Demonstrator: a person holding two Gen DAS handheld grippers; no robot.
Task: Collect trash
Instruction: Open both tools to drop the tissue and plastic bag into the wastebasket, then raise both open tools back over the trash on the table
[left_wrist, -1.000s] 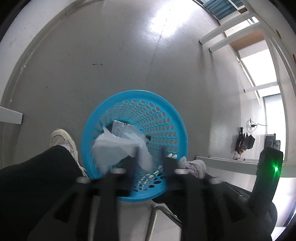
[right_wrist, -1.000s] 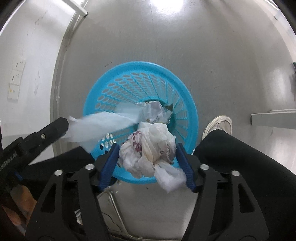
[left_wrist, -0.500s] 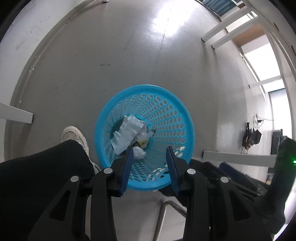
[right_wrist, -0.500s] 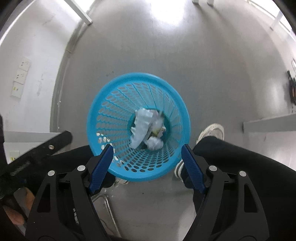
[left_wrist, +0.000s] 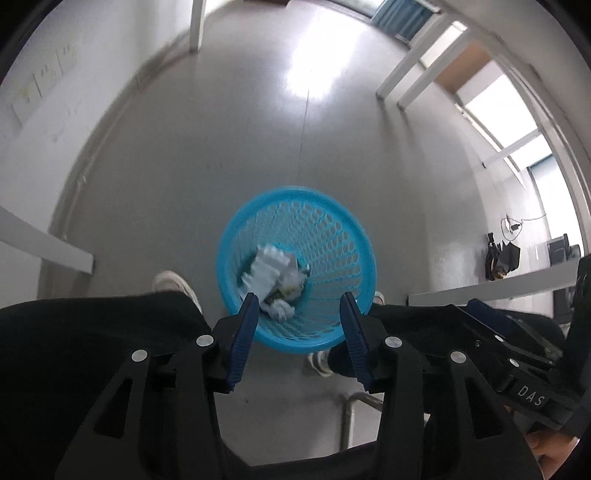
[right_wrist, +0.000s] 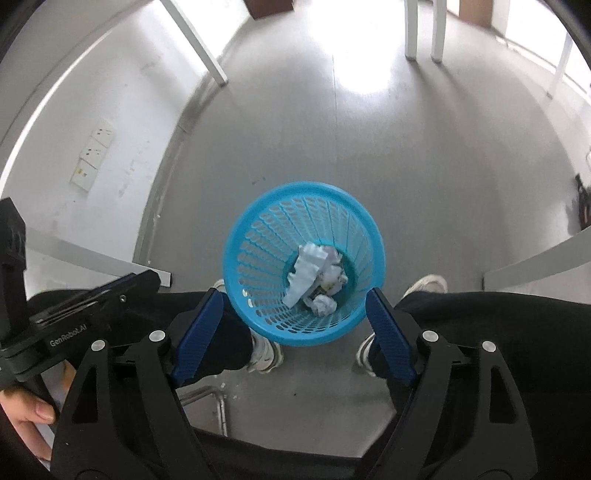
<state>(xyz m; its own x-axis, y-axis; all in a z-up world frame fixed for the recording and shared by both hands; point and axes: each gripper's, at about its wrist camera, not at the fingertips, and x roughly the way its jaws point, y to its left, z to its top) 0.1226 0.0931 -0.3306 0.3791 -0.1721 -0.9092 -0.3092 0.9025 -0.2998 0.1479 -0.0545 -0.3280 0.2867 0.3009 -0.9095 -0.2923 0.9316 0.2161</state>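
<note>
Inside a blue basket (right_wrist: 258, 236) on the floor lies crumpled paper trash (right_wrist: 314, 273). Above it, the left gripper (left_wrist: 299, 314) and right gripper (right_wrist: 295, 314) hang empty, jaws opening.

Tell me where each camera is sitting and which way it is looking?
Left wrist view: sits on the left gripper, looks steeply down at the blue basket on the floor; black trousers and white shoes show, jaws opening, nothing between them.
Right wrist view: sits on the right gripper, looks steeply down too; both legs, shoes and a hand holding the other gripper show, jaws opening, nothing between them.
Both share the basket with crumpled paper inside.
</note>
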